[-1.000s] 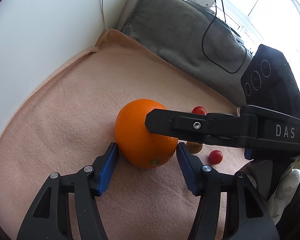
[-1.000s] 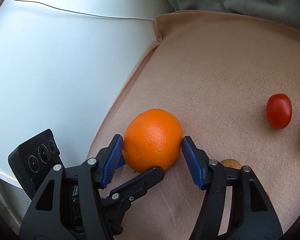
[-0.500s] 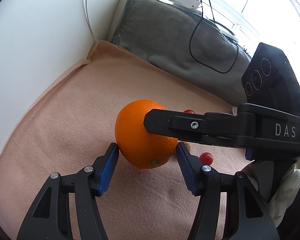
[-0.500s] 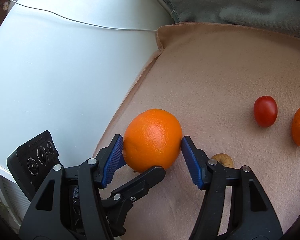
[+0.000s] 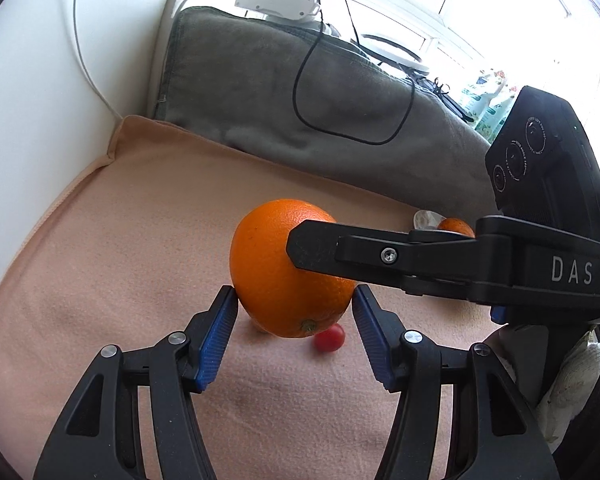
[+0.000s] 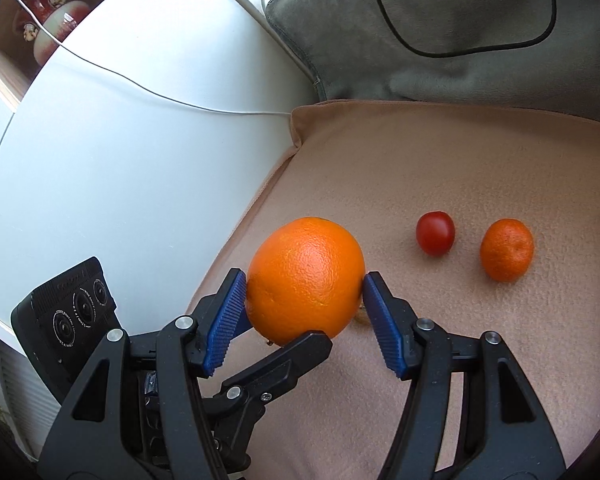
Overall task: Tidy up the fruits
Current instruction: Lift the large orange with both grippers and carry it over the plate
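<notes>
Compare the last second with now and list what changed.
Both grippers, left and right, have lifted the big orange off the peach blanket, opening up the mandarin beside the cherry tomato. Both grips stay shut; other fruit unmoved.

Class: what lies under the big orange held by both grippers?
Below the orange: peach blanket, a cherry tomato and a brownish fruit, mostly covered, kind unclear.

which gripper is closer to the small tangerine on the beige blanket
Right. The small tangerine lies ahead-right of the right gripper; the left gripper comes in from the opposite side of the large orange.
</notes>
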Demonstrator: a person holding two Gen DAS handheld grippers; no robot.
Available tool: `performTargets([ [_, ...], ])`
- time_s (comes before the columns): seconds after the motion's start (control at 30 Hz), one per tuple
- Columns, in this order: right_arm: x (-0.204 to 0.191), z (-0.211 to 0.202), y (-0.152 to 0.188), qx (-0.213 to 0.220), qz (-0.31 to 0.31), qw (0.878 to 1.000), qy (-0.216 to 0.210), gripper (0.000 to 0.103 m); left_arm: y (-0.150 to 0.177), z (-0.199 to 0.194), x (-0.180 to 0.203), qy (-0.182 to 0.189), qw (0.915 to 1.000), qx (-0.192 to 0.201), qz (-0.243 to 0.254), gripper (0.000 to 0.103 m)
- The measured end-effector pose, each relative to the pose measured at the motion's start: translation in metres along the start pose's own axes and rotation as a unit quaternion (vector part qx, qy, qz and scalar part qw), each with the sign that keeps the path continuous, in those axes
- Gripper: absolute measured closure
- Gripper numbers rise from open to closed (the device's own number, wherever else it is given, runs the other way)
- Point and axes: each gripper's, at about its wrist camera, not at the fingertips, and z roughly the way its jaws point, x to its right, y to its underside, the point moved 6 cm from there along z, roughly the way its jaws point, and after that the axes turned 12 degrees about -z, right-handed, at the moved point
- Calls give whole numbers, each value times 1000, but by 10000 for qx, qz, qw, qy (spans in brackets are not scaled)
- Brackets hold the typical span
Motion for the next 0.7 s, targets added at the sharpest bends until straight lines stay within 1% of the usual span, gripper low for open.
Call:
performTargets([
  [0.47, 49, -90, 6, 515, 249, 9974, 434, 39, 7, 22, 78, 435, 9975, -146, 529, 44],
  [0.7, 77, -117, 10, 683, 416, 9945, 676, 39, 17, 35, 111, 659, 9945, -303, 762, 44],
])
